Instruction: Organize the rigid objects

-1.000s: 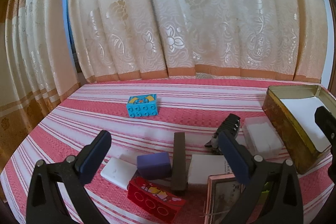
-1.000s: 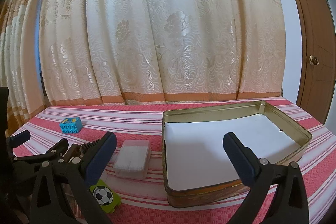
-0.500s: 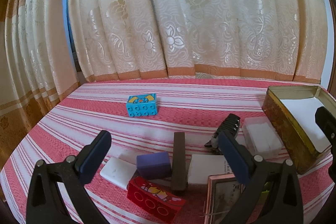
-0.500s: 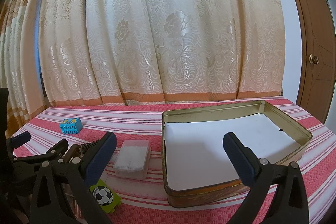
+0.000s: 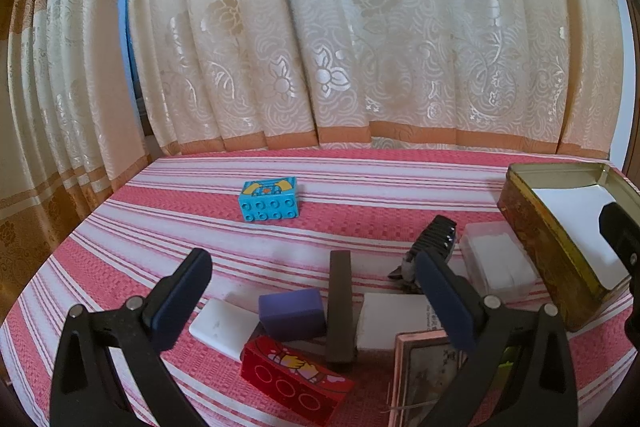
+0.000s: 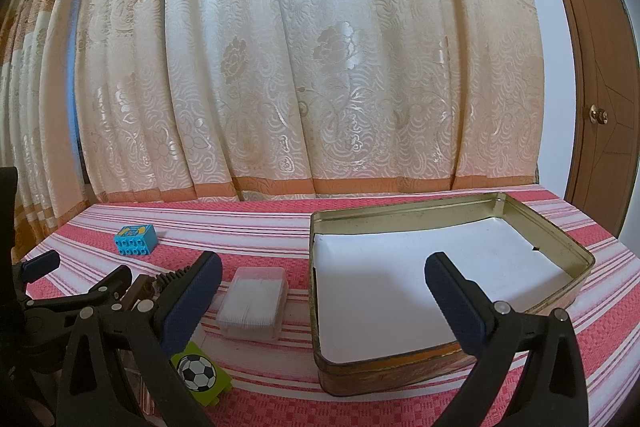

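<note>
Both grippers spread wide, nothing held: left gripper (image 5: 312, 283) over the clutter, right gripper (image 6: 320, 283) over the tin's (image 6: 560, 235) near left corner. Tin open, lined with white paper (image 6: 420, 267), otherwise bare; clear lidded box (image 6: 254, 301) of white contents just left of it, beside right gripper's left finger. Between left fingers: purple block (image 5: 291, 313), dark bar (image 5: 340, 307), white tile (image 5: 222, 325), red brick (image 5: 296, 371); blue brick (image 5: 269, 205) well ahead, apart; green football brick (image 6: 200, 373) under right gripper's left finger.
</note>
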Action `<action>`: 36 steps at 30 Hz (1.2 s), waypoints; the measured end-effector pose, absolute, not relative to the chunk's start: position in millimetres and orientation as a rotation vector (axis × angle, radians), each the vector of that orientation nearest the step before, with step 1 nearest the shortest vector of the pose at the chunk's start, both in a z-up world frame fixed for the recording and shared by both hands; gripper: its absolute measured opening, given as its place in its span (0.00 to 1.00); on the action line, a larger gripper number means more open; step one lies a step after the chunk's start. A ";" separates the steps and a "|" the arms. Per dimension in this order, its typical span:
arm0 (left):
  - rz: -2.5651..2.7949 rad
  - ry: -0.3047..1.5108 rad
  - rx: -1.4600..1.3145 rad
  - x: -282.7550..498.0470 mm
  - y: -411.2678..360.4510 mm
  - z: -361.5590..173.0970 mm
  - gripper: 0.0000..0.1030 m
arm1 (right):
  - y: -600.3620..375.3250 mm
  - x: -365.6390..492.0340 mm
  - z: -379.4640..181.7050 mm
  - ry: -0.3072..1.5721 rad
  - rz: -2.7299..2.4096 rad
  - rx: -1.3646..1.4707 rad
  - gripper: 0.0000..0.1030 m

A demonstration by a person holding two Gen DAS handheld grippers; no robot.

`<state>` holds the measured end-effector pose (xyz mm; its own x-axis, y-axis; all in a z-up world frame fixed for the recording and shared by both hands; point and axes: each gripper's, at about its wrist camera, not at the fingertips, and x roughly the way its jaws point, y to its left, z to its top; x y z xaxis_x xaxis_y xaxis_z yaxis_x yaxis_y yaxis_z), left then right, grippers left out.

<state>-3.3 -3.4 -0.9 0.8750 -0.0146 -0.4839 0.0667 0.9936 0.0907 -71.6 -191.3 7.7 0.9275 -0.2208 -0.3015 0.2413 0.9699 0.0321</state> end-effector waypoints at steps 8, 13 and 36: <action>-0.042 0.506 0.104 -3.7 -3.9 -1.2 1.00 | -191.1 -71.6 7.8 0.300 -0.236 0.069 1.00; -0.042 0.507 0.104 -3.8 -3.9 -1.5 1.00 | -191.3 -71.7 7.6 0.300 -0.235 0.068 1.00; -0.041 0.508 0.101 -3.5 -4.1 -1.2 1.00 | -189.2 -69.5 6.6 0.315 -0.210 0.063 1.00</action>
